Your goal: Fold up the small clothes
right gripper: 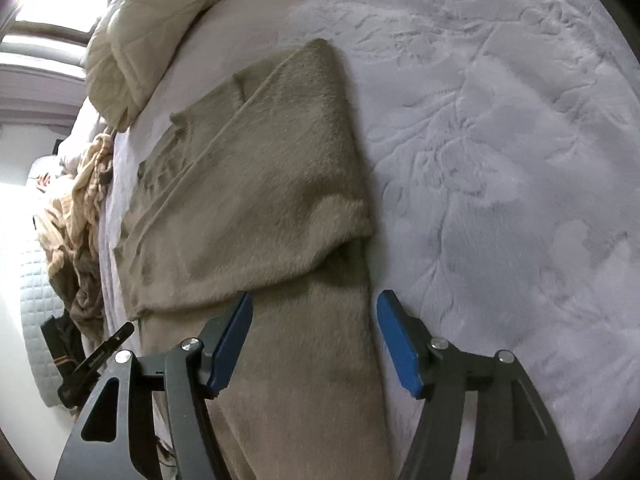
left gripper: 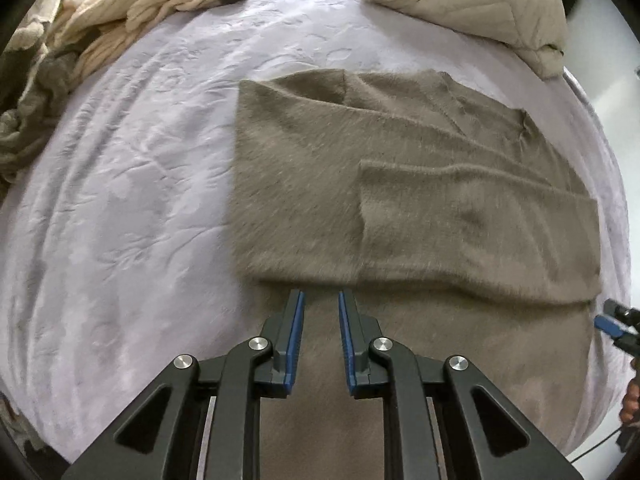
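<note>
Partly folded garment on a bed, seen along both grippers. A fuzzy taupe sweater (left gripper: 320, 168) lies flat on the pale lavender embossed bedspread (left gripper: 132, 184), its upper portion already doubled over the lower, so that a straight fold edge runs across the cloth just ahead of the left gripper (left gripper: 321, 300). A sleeve (left gripper: 472, 208) is laid crosswise on top of the body, presumably to keep it inside the outline before the next fold.

The left gripper hangs low over the single lower layer, its blue-padded fingers a narrow gap apart and holding nothing; whether the tips touch the nap cannot be told. The right gripper (right gripper: 314, 304) stands with its fingers wide apart, straddling the narrow strip of sweater near its side edge, with one finger over the cloth and the other over bare bedspread. This spread suits a pinch on that edge, judged as preparation for lifting the lower part onto the folded stack.

The sweater sits near the bed's centre, well apart from the clutter. A cream quilted jacket (left gripper: 472, 4) lies bunched at the far edge, and a heap of cream and brown knitwear (left gripper: 92, 32) occupies the far left corner, probably awaiting their turn. The right gripper's blue tip shows at the right margin of the left view.
</note>
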Action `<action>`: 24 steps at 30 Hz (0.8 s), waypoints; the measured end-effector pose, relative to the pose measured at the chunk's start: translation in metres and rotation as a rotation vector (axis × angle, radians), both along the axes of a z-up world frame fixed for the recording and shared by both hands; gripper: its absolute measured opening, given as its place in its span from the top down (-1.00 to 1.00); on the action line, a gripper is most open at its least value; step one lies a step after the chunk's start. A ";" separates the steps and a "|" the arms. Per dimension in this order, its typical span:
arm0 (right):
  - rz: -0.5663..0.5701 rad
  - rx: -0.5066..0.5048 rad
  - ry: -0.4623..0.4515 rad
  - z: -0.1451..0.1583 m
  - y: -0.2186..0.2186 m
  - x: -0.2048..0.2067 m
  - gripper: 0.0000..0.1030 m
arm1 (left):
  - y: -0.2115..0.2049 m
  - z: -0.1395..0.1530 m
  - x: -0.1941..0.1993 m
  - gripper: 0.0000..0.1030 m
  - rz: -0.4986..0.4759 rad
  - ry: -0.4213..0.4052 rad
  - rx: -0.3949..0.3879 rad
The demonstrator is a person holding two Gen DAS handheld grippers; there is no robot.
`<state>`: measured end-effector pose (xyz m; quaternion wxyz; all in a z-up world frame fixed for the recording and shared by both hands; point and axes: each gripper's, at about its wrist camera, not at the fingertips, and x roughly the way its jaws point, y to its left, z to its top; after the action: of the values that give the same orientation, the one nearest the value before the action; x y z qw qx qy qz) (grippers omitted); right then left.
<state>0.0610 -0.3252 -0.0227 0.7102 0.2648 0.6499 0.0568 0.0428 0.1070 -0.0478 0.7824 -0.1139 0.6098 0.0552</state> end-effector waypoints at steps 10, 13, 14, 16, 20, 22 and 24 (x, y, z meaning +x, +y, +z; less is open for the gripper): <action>0.023 0.017 -0.030 0.024 0.015 -0.030 -0.81 | -0.024 0.036 -0.041 -0.96 -0.016 -0.013 0.062; 0.057 0.080 -0.044 0.030 0.029 -0.038 -0.99 | -0.036 0.034 -0.048 -0.96 -0.008 0.019 0.073; 0.072 0.101 -0.013 0.029 0.033 -0.039 -0.99 | -0.040 0.033 -0.051 -0.96 -0.016 0.028 0.049; 0.120 0.121 0.049 0.027 0.045 -0.043 -0.99 | -0.046 0.034 -0.057 -0.95 -0.021 0.043 0.006; 0.107 0.102 0.022 0.035 0.054 -0.057 -0.99 | -0.061 0.040 -0.069 -0.96 -0.047 0.055 -0.011; 0.074 0.132 0.037 0.036 0.055 -0.064 -0.99 | -0.069 0.043 -0.076 -0.96 -0.071 0.064 -0.012; 0.055 0.126 0.038 0.038 0.057 -0.068 -0.99 | -0.075 0.045 -0.081 -0.96 -0.089 0.070 -0.009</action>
<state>-0.0074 -0.2679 0.0155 0.6777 0.2920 0.6654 0.1123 -0.0378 0.0325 -0.0025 0.7617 -0.0881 0.6416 0.0214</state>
